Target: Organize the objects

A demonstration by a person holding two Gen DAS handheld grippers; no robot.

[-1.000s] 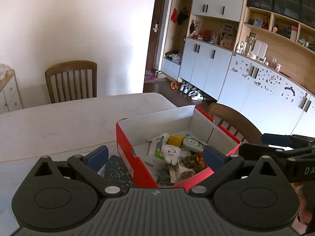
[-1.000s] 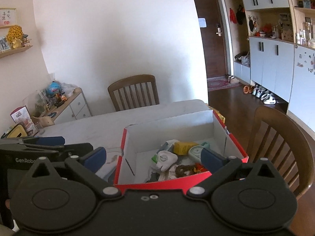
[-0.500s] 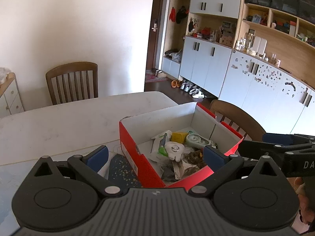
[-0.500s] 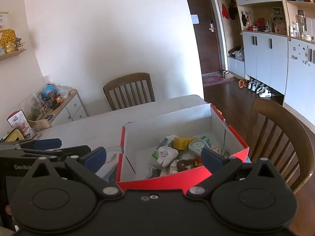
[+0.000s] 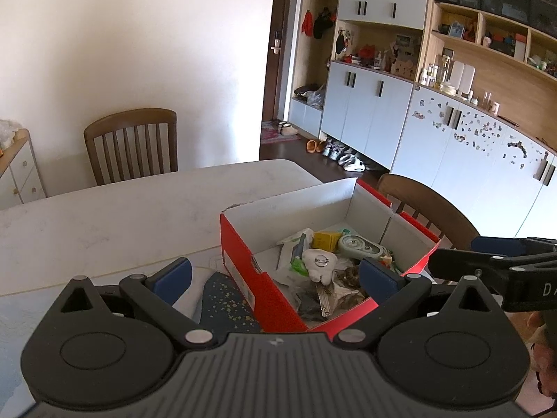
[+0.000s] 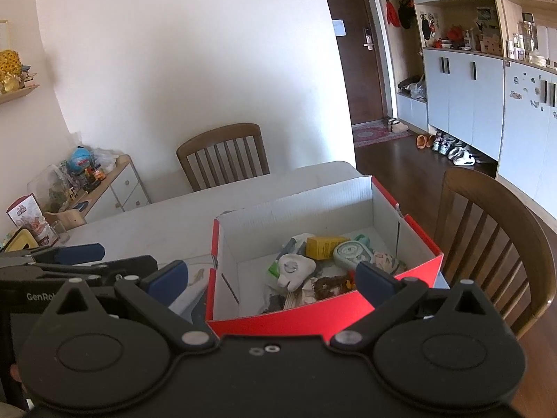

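A red cardboard box [image 5: 243, 264] with white inside walls stands on the white table [image 5: 122, 209]; it also shows in the right wrist view [image 6: 313, 317]. In it lie a white tooth-shaped item [image 5: 318, 263] [image 6: 294, 270], a yellow block [image 5: 325, 240] [image 6: 323, 246], a pale green tape dispenser [image 5: 358, 246] [image 6: 350, 252] and several small bits. My left gripper [image 5: 275, 275] is open and empty, held above the box's near left corner. My right gripper [image 6: 271, 278] is open and empty, above the box's near edge.
A dark speckled flat item [image 5: 222, 299] lies on the table left of the box. Wooden chairs stand at the far side [image 5: 132, 142] and to the right [image 6: 487, 244]. A low cabinet with clutter [image 6: 87, 181] is at the left, wall cupboards [image 5: 435, 122] at the right.
Both grippers have risen and pulled back a little, so the box sits lower and smaller in both views. Both stay open and empty.
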